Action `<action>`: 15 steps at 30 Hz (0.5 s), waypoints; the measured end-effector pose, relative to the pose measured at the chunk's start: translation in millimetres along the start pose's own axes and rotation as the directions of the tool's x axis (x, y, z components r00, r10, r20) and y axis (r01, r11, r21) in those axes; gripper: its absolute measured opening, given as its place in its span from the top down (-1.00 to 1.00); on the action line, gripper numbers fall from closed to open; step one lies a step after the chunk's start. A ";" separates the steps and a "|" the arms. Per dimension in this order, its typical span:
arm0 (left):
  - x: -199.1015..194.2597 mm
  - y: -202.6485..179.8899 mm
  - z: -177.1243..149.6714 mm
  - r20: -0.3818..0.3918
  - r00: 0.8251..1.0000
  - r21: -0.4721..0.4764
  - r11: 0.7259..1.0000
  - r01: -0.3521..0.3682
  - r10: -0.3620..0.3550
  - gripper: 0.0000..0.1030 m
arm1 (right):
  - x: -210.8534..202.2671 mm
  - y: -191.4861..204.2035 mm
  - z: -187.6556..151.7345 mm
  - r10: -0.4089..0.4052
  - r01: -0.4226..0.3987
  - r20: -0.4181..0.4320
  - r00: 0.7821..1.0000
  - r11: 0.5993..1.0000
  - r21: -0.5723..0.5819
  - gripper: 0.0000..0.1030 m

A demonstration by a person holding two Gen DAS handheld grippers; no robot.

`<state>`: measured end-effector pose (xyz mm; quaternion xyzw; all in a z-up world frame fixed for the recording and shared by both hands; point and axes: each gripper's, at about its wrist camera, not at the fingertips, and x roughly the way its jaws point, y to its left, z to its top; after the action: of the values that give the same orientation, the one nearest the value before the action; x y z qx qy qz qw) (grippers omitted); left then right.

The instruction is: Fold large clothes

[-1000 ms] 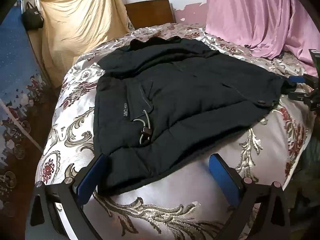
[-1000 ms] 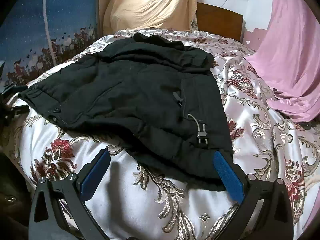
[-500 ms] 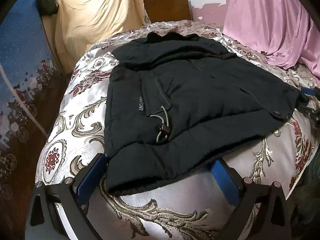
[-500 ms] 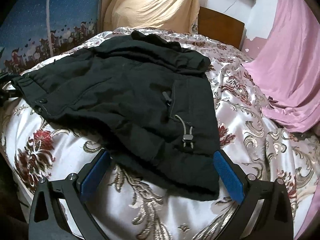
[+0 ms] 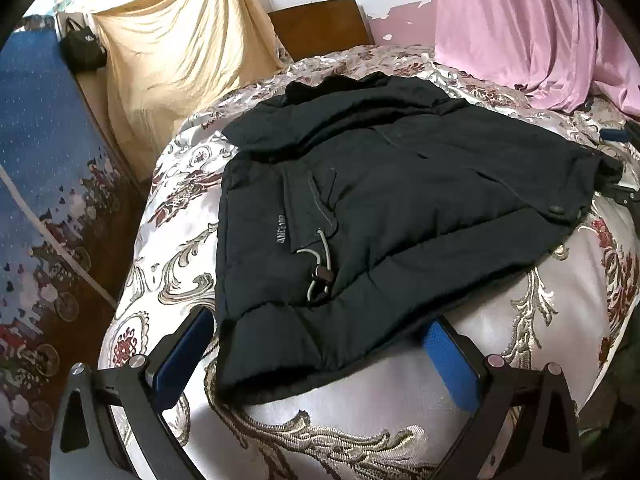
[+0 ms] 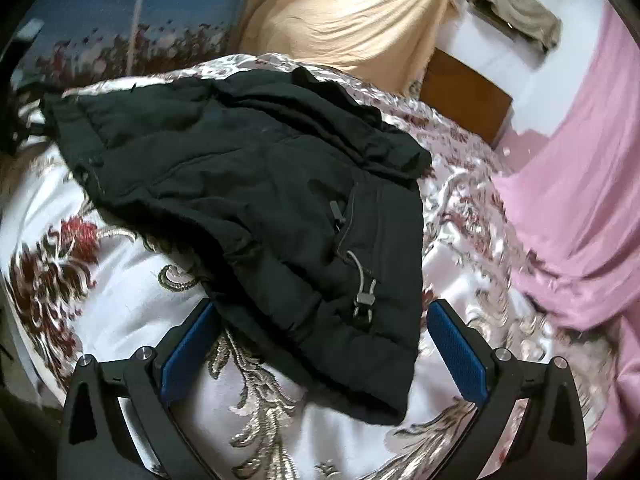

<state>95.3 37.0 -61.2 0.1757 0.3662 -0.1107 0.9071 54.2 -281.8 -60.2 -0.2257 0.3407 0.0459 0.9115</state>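
Note:
A black padded jacket (image 5: 380, 208) lies spread on the bed, collar toward the headboard; it also shows in the right wrist view (image 6: 256, 184). A grey drawcord with a toggle (image 5: 320, 272) lies on its near hem on the left side, and another (image 6: 364, 292) on the right side. My left gripper (image 5: 316, 344) is open, its blue pads either side of the jacket's near left hem corner. My right gripper (image 6: 324, 340) is open, its pads either side of the near right hem corner. Neither holds cloth.
The bed has a silver quilt with red flowers (image 5: 540, 320). A pink sheet (image 5: 532, 28) hangs at the back right, a yellow cloth (image 5: 180, 52) at the back left, a wooden headboard (image 5: 320, 28) between them. A blue patterned cloth (image 5: 40, 168) lies left of the bed.
Both grippers have moved forward toward the jacket's near hem, so each hem corner now lies between open pads. The jacket has not moved.

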 end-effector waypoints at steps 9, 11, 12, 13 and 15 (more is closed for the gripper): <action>-0.9 -0.8 1.0 0.020 1.000 0.013 1.000 -0.018 0.018 -1.00 | 0.2 7.7 9.7 -0.050 0.049 -0.009 0.999 0.994 -0.099 -0.96; -1.7 -2.4 1.7 0.029 0.999 0.023 0.999 -0.026 0.026 -1.00 | -2.5 11.8 9.5 -0.068 0.068 0.006 0.998 0.990 -0.127 -0.94; -2.4 -3.2 2.1 0.035 0.999 0.028 0.999 -0.031 0.030 -1.00 | -2.3 12.9 10.1 -0.071 0.072 0.011 0.997 0.987 -0.141 -0.91; -2.8 -3.7 2.5 0.039 0.999 0.033 0.999 -0.033 0.031 -1.00 | -4.4 15.8 9.7 -0.073 0.075 0.017 0.997 0.985 -0.156 -0.82; -4.3 -4.9 3.4 0.053 0.998 0.046 0.998 -0.041 0.038 -0.97 | -5.3 18.3 10.1 -0.071 0.075 0.025 0.997 0.981 -0.176 -0.59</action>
<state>92.7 31.5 -57.0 0.2013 0.3363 -0.1059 0.9139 51.9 -260.6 -57.0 -0.3178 0.3183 0.0447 0.8920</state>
